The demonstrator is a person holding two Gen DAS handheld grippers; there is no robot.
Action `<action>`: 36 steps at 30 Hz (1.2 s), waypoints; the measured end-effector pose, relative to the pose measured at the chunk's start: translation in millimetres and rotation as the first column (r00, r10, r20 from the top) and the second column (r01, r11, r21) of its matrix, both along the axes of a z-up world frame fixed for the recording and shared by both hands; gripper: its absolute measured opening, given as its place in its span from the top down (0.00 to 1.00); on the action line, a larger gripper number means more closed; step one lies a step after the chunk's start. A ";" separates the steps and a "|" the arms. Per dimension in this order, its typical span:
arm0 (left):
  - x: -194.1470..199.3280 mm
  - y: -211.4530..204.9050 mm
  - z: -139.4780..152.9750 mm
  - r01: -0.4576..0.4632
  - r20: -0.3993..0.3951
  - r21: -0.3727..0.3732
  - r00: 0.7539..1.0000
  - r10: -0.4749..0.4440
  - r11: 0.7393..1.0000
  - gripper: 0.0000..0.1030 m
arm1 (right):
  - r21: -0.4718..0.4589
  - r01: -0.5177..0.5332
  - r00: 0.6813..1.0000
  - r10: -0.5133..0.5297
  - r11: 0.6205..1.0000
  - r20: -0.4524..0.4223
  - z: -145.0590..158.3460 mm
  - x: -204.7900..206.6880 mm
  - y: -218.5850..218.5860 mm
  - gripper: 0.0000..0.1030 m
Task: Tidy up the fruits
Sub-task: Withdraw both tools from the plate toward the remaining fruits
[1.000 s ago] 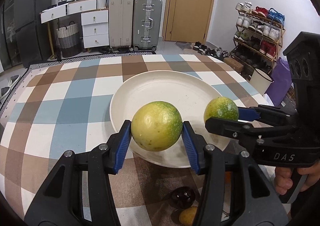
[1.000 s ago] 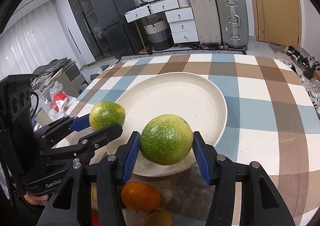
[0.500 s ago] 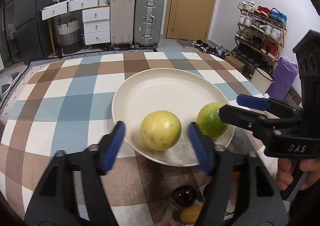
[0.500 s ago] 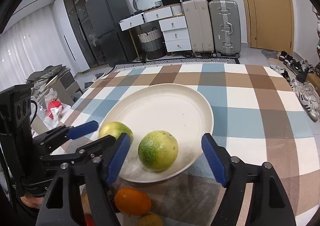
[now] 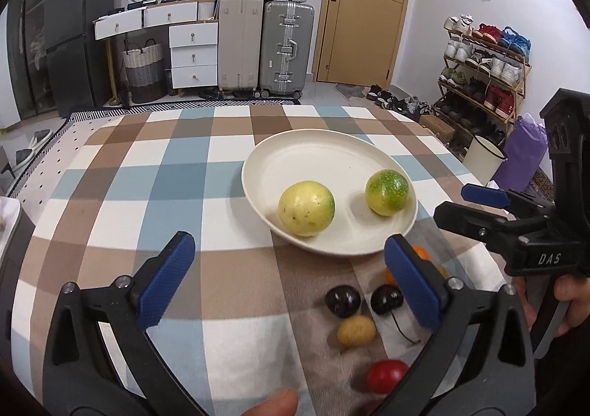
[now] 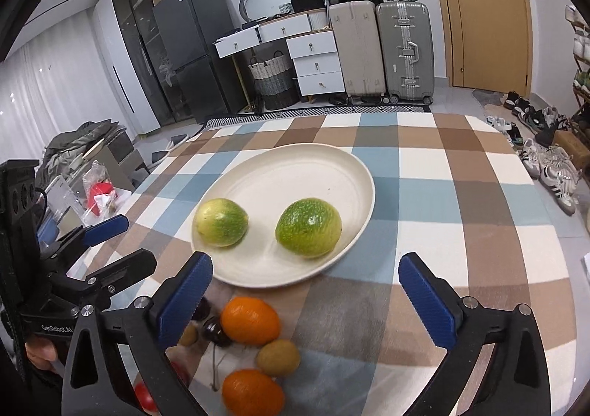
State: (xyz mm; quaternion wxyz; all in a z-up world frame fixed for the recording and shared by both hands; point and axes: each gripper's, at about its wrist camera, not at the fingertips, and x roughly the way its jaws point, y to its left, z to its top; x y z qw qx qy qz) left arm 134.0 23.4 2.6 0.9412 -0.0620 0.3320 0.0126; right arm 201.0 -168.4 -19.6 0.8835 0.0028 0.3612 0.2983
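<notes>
The checked tablecloth [image 5: 155, 195] carries a cream plate [image 5: 313, 158] with two green-yellow fruits at its six o'clock edge, the yellower one [image 5: 306, 209] at seven, the greener one [image 5: 387, 192] at five. The left gripper [image 5: 287, 279] and right gripper [image 6: 306, 301] are both opening with nothing between their jaws. Small fruits [image 6: 250, 320] lie nearer.
</notes>
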 end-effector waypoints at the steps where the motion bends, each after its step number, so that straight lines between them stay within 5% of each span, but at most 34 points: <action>1: -6.3 -0.5 1.3 -0.006 0.000 0.004 1.000 0.006 1.000 0.00 | -0.001 0.001 1.000 -0.001 1.000 -0.001 0.7 -3.4 -0.8 0.00; 21: -105.1 -15.6 5.1 -0.028 -0.001 -0.010 1.000 0.028 1.000 0.00 | -0.078 -0.048 0.999 0.048 0.996 -0.003 2.8 -100.3 -17.7 0.00; 36: -107.7 -27.1 -5.0 -0.006 -0.029 -0.006 1.000 0.006 1.000 0.00 | -0.080 -0.065 0.995 0.058 0.995 -0.081 -16.8 -94.0 -14.5 0.01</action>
